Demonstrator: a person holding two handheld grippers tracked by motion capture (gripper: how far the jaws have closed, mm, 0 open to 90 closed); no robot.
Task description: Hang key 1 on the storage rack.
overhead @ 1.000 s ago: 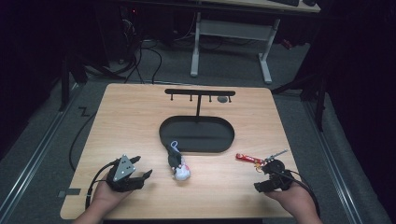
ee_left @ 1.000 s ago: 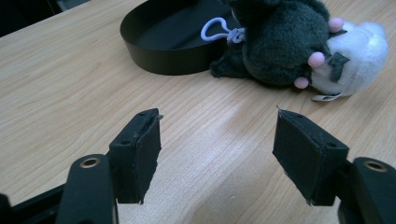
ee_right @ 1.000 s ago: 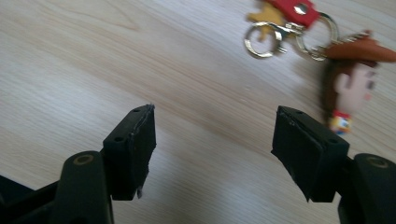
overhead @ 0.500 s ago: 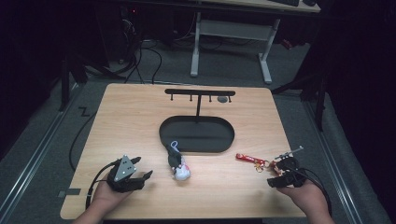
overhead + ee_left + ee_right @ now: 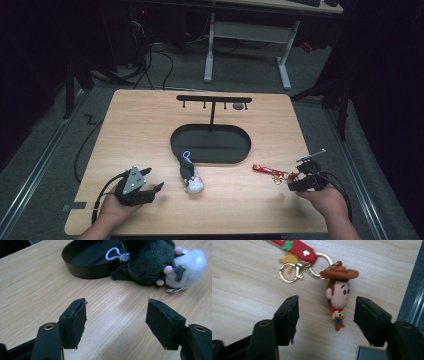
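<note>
The right gripper (image 5: 300,178) sits low over the near right part of the wooden table (image 5: 140,130), and its jaws have just been closing in; they stand apart with the cowboy keychain figure (image 5: 339,302) lying flat on the wood between them, neither pad touching it. In the right gripper view the little figure's brown hat points away from the gripper and its small body points back toward it, nearer the right-hand pad than the other. A chain links the hat to a split ring, and that ring joins a red strap (image 5: 295,247) that runs off toward the top of that view, with a second metal ring and clasp (image 5: 289,272) lying just beside it. From the high view the keychain (image 5: 270,172) lies on the table just right of the black oval tray (image 5: 210,159), close to the table's right edge. The left gripper (image 5: 142,186) rests on the near left of the table, jaws spread wide with bare wood between them. Ahead of it a dark and white plush toy (image 5: 155,262) lies against the tray's near wall, its pale blue loop (image 5: 113,253) hanging over the rim.
</note>
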